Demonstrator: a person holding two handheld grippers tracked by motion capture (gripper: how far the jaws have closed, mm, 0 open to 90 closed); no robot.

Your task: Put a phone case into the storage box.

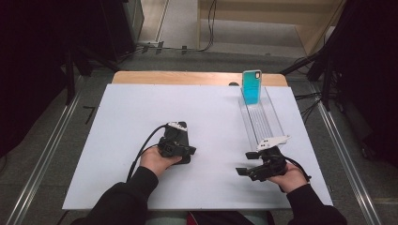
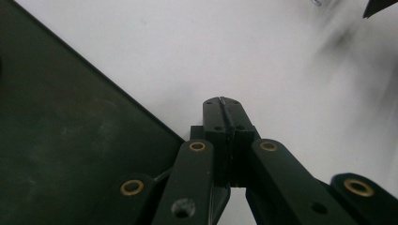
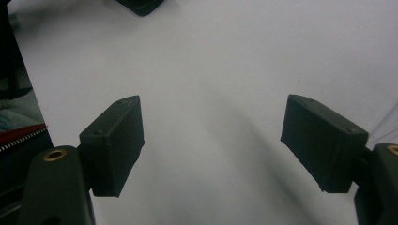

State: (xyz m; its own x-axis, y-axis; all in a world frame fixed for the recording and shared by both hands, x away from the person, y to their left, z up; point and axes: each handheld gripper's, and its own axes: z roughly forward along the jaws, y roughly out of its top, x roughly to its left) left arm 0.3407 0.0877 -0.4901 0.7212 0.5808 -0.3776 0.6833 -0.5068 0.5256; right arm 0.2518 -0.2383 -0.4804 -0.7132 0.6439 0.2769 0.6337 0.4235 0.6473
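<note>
My left gripper [image 1: 187, 151] rests low on the white board [image 1: 141, 108], left of centre, over a flat black slab [image 1: 184, 133]. In the left gripper view its jaws [image 2: 223, 105] are pressed together with nothing between them, and the dark slab [image 2: 70, 140] lies just to their left. My right gripper [image 1: 246, 163] sits near the front right of the board, pointing left. Its jaws [image 3: 211, 140] stand wide apart over bare white surface.
A long clear tray [image 1: 263, 122] runs from the right gripper toward the back, with a teal phone case [image 1: 252, 87] standing upright at its far end. Metal rails [image 1: 342, 150] flank the table. The board's front edge is close to both hands.
</note>
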